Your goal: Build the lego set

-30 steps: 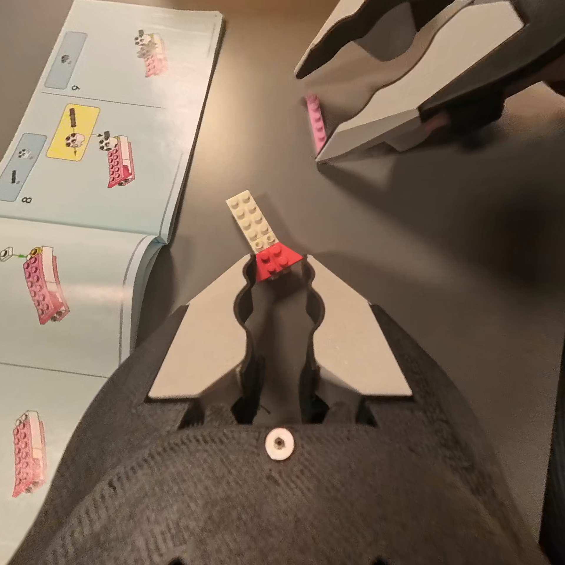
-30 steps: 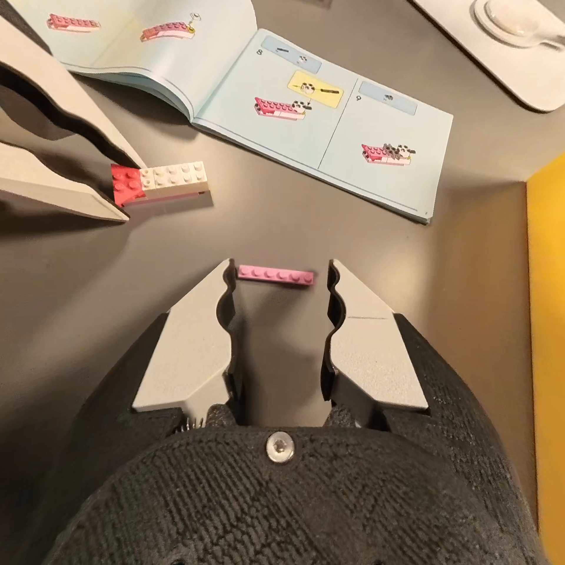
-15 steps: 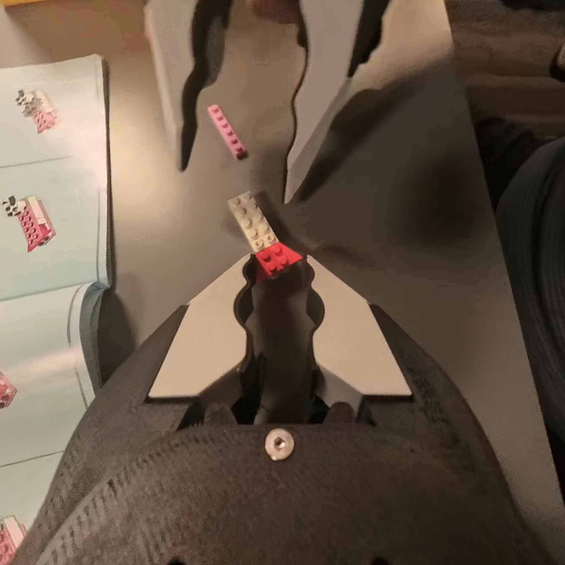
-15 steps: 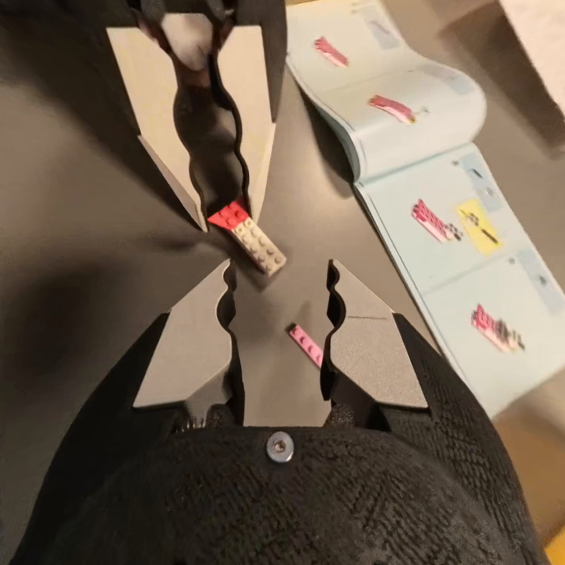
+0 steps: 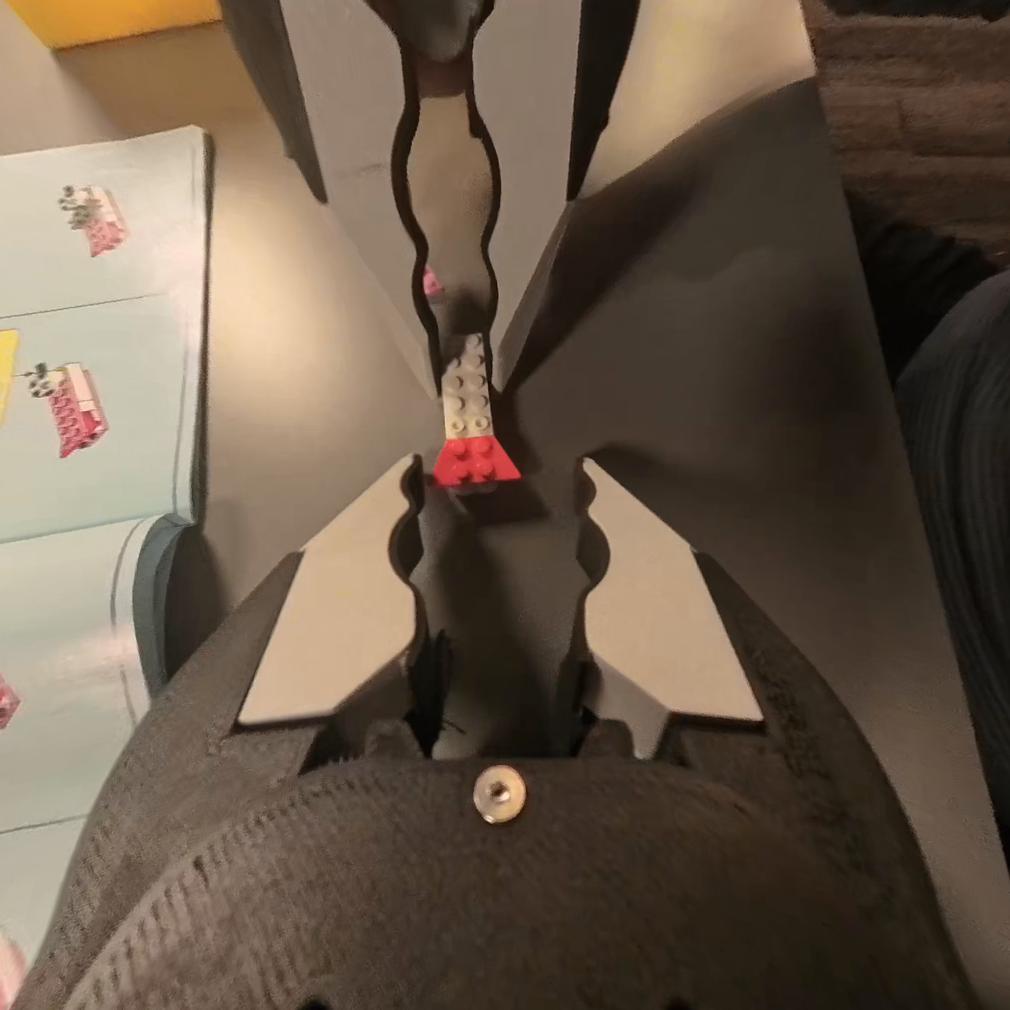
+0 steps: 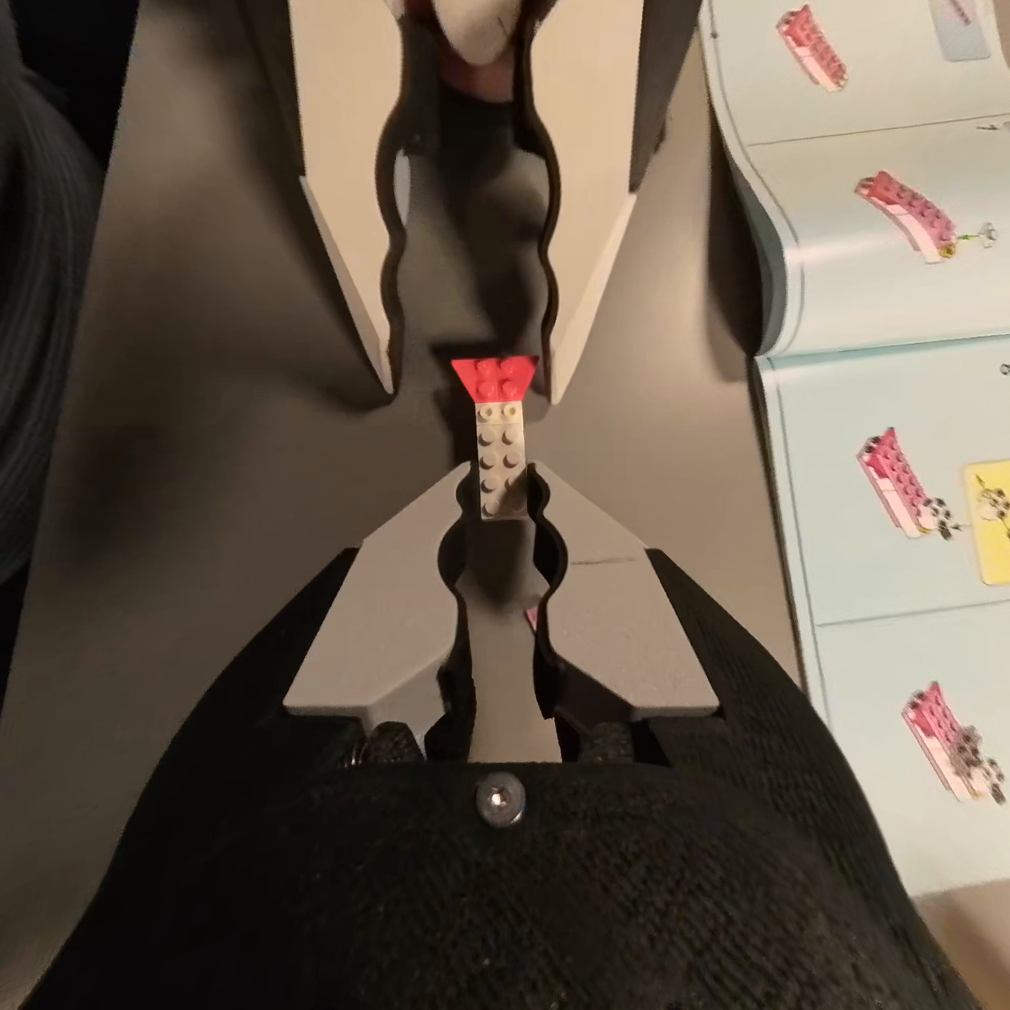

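Note:
A small assembly of a white plate [image 6: 500, 464] with a red wedge end [image 6: 494, 377] is between the two grippers. My right gripper [image 6: 500, 481] is shut on the white end, with both pads against its sides. My left gripper [image 5: 500, 470] is open, and the red wedge [image 5: 475, 464] sits between its tips with a gap on each side. In the left wrist view the right gripper [image 5: 467, 382] comes from the top and clamps the white plate [image 5: 467, 393]. In the right wrist view the left gripper [image 6: 470, 391] stands open around the red end. A pink plate [image 5: 432, 281] lies on the table beneath the right gripper.
The open instruction booklet [image 5: 98, 328] lies to the left of the left gripper; it lies to the right in the right wrist view [image 6: 874, 437]. A yellow object [image 5: 109, 22] is at the far left. A person's dark clothing [image 5: 956, 492] is at the table's side. Left tips and right tips are each some 30 centimeters from the yellow object [image 5: 109, 22].
My left gripper opened and let go of the red end. My right gripper left the pink plate, moved to the assembly and closed on its white end.

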The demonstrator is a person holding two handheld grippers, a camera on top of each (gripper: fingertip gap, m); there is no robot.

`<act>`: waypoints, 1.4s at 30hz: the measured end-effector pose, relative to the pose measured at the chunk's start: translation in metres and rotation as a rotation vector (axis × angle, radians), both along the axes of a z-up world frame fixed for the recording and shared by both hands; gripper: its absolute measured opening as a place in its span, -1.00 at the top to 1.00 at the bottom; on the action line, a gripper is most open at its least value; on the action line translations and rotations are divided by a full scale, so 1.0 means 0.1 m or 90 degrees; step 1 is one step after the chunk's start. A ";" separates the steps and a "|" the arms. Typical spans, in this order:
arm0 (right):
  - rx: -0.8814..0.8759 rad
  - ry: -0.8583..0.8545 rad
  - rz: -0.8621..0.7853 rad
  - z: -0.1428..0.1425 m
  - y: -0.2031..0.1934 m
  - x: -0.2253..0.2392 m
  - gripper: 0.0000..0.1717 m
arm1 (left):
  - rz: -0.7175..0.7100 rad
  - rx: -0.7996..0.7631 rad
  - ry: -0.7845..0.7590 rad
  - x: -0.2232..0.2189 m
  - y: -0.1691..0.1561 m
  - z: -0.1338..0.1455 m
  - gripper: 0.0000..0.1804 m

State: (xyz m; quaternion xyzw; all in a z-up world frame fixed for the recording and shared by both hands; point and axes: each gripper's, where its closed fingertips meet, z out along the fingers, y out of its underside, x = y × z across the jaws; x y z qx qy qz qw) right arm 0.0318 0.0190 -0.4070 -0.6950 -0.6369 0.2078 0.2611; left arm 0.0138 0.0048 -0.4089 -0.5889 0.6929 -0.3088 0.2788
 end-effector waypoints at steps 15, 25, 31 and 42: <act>0.065 0.117 0.010 0.71 -0.03 -0.02 0.83 | 0.043 -0.062 -0.250 0.11 0.05 0.60 0.73; 0.027 0.136 -0.006 0.70 -0.07 0.04 0.83 | 0.037 -0.130 -0.301 0.12 0.02 0.73 0.81; 0.081 0.095 -0.095 0.66 0.07 0.33 0.57 | 0.044 -0.115 -0.289 0.12 0.05 0.69 0.82; 0.050 -0.074 -0.060 0.08 0.08 0.80 0.56 | 0.024 -0.094 -0.280 0.12 0.00 0.67 0.82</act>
